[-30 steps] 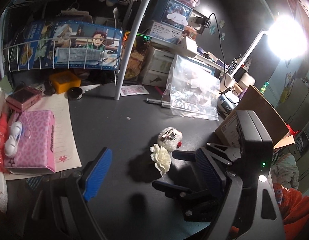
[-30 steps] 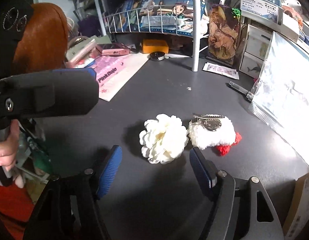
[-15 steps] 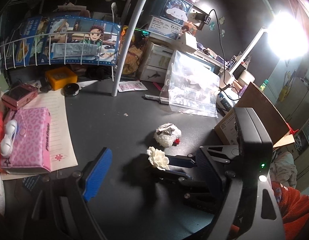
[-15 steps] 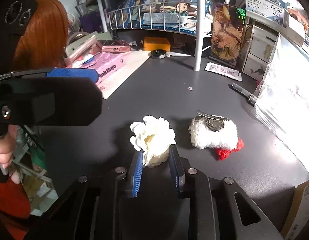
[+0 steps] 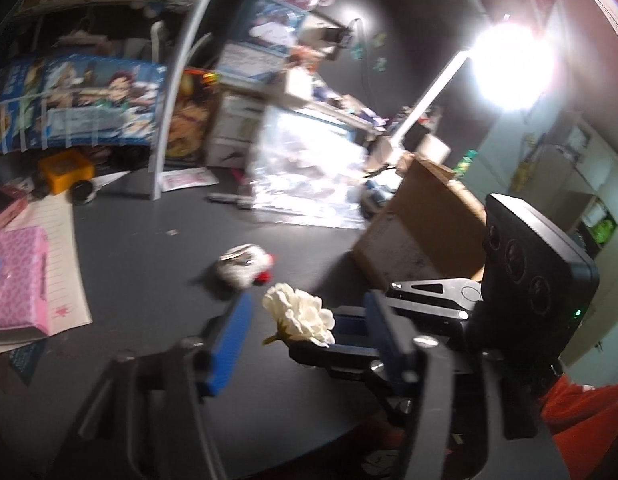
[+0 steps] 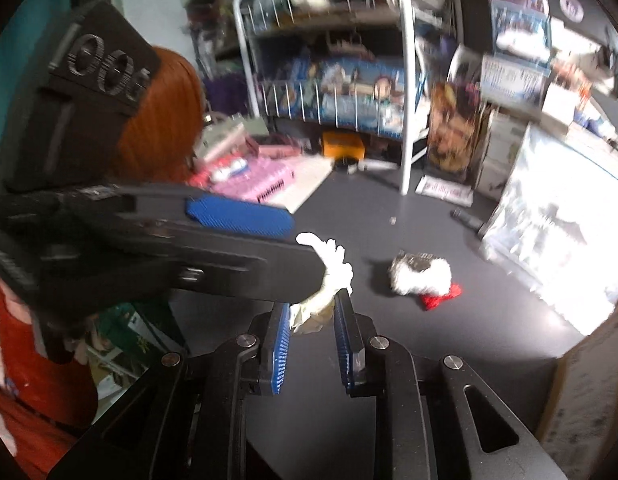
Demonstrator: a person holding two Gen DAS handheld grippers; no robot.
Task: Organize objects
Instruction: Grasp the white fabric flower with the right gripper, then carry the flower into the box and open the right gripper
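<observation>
My right gripper (image 6: 311,320) is shut on the base of a white fabric flower (image 6: 329,268) and holds it above the dark desk (image 6: 389,360). In the left wrist view the flower (image 5: 299,316) hangs between the blue pads of my left gripper (image 5: 307,304). Those jaws are closing, and a gap shows on each side of the petals. One of the left gripper's fingers (image 6: 249,268) crosses in front of the flower in the right wrist view. A fluffy white hair clip with a red tuft (image 5: 245,266) lies on the desk just beyond.
A clear plastic bag (image 5: 309,168) leans at the back. A cardboard box (image 5: 421,232) stands to the right, and a pink pouch (image 5: 17,280) on paper lies to the left. A white rack post (image 5: 169,120) and an orange box (image 5: 65,170) stand behind. A lamp glares at the upper right.
The right gripper closed on the flower and lifted it off the desk. The left gripper rose and moved in around the flower, and its jaws narrowed. The fluffy clip stayed put.
</observation>
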